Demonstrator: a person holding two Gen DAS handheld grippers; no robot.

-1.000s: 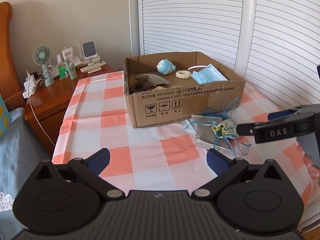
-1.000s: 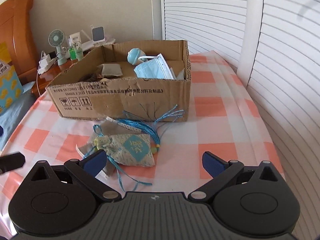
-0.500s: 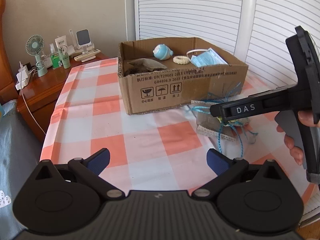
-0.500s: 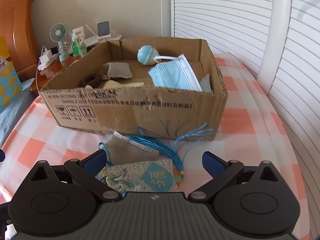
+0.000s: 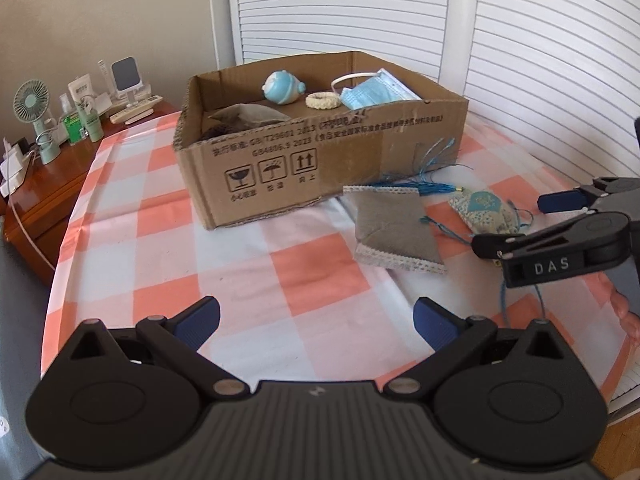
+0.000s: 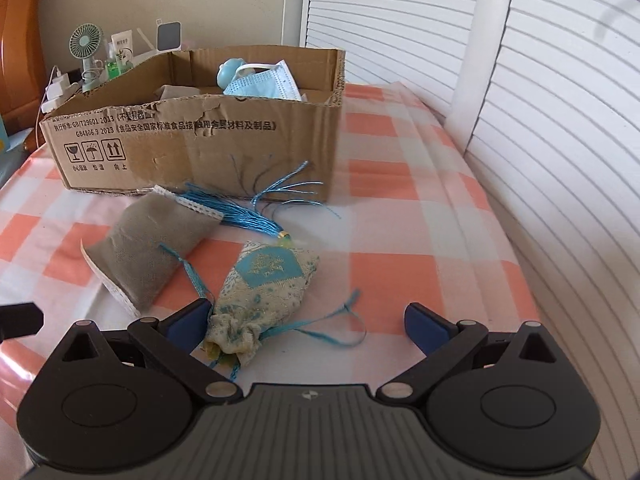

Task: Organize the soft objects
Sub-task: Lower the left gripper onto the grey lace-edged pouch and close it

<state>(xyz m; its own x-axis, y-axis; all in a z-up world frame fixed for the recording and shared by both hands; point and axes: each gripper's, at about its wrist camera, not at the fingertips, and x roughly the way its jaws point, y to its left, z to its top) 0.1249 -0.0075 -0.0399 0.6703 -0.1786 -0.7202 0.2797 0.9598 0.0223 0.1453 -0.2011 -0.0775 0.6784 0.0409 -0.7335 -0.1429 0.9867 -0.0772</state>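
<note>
A blue-patterned drawstring sachet [image 6: 268, 284] lies on the checked tablecloth [image 6: 400, 216], its blue tassel [image 6: 244, 216] pointing toward the cardboard box [image 6: 200, 140]. My right gripper [image 6: 308, 324] is open around the sachet's gathered neck, which rests against the left finger. A grey lace-edged pouch [image 6: 148, 248] lies just left of it. In the left wrist view, my left gripper [image 5: 316, 318] stands open over bare cloth, nothing between its fingers. Ahead of it are the grey pouch [image 5: 394, 228], the sachet [image 5: 482, 210], my right gripper [image 5: 520, 224] and the box [image 5: 320, 148].
The box holds a blue face mask [image 5: 376, 94], a blue round toy [image 5: 282, 87], a cream ring [image 5: 322, 100] and a grey pouch [image 5: 248, 116]. A wooden nightstand [image 5: 48, 184] with a fan and bottles stands at left. White slatted doors [image 6: 540, 100] run along the right.
The right gripper went forward over the sachet, then pulled back low behind it. The sachet now lies right of the grey pouch, neck toward the gripper. The left gripper drifted closer.
</note>
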